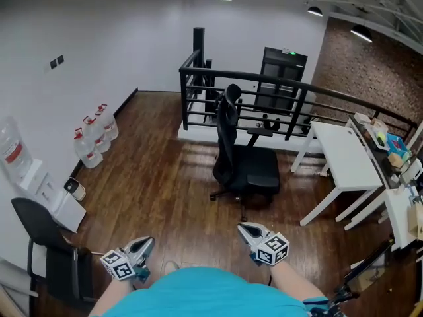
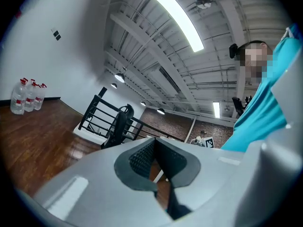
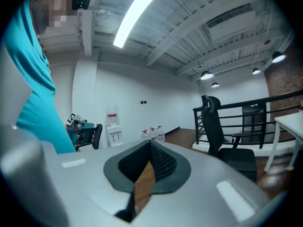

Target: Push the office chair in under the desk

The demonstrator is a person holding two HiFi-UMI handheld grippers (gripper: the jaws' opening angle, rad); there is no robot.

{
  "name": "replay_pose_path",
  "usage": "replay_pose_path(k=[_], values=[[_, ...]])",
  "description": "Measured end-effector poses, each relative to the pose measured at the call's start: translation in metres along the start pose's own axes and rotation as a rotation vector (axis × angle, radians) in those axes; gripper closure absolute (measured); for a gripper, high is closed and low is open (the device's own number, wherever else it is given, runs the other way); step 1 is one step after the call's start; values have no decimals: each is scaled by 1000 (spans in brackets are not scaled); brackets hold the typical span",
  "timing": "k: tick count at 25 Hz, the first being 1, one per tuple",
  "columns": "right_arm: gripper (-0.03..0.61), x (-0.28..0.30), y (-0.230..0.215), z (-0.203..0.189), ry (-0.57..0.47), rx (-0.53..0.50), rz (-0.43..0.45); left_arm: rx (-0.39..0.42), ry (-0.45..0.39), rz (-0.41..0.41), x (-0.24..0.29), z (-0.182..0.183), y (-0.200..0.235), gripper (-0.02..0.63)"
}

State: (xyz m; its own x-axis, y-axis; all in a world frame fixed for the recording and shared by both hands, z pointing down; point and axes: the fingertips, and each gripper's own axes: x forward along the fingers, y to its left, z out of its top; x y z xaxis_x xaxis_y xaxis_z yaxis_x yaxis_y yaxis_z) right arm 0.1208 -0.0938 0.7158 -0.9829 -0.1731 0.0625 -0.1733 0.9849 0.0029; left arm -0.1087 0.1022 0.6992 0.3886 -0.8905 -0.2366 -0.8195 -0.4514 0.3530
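Note:
A black office chair (image 1: 243, 157) stands on the wooden floor in the middle of the room, its seat turned toward the white desk (image 1: 344, 158) at the right. The chair (image 3: 222, 136) also shows at the right of the right gripper view and the chair (image 2: 119, 126) small in the left gripper view. Both grippers sit low near my body, well short of the chair. My left gripper (image 1: 141, 246) is shut with nothing in it. My right gripper (image 1: 251, 231) is shut and empty too.
A black railing (image 1: 264, 101) runs behind the chair. Water bottles (image 1: 94, 137) and a dispenser (image 1: 20, 164) line the left wall. Another black chair (image 1: 49, 249) stands at the near left. A second table with clutter (image 1: 400, 177) sits at the far right.

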Motion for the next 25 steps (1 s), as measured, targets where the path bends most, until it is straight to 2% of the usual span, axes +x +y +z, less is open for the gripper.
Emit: replay_pose_path(k=[5, 8, 11, 14, 18, 22, 25], values=[[577, 93, -30, 8, 9, -55, -63, -14, 0, -35, 8, 16, 118, 588], [575, 150, -43, 14, 7, -56, -123, -18, 12, -72, 4, 39, 181, 588], [575, 206, -60, 19, 13, -70, -175, 16, 25, -145, 7, 72, 231, 588], [561, 256, -88, 24, 18, -64, -214, 5, 44, -118, 18, 89, 304, 588], [531, 299, -130, 23, 60, -73, -248, -10, 39, -140, 51, 97, 358, 588], [514, 343, -195, 29, 53, -88, -308, -13, 45, -193, 105, 105, 406, 588], [508, 372, -260, 46, 51, -150, -348, -15, 64, -149, 162, 110, 456, 588]])
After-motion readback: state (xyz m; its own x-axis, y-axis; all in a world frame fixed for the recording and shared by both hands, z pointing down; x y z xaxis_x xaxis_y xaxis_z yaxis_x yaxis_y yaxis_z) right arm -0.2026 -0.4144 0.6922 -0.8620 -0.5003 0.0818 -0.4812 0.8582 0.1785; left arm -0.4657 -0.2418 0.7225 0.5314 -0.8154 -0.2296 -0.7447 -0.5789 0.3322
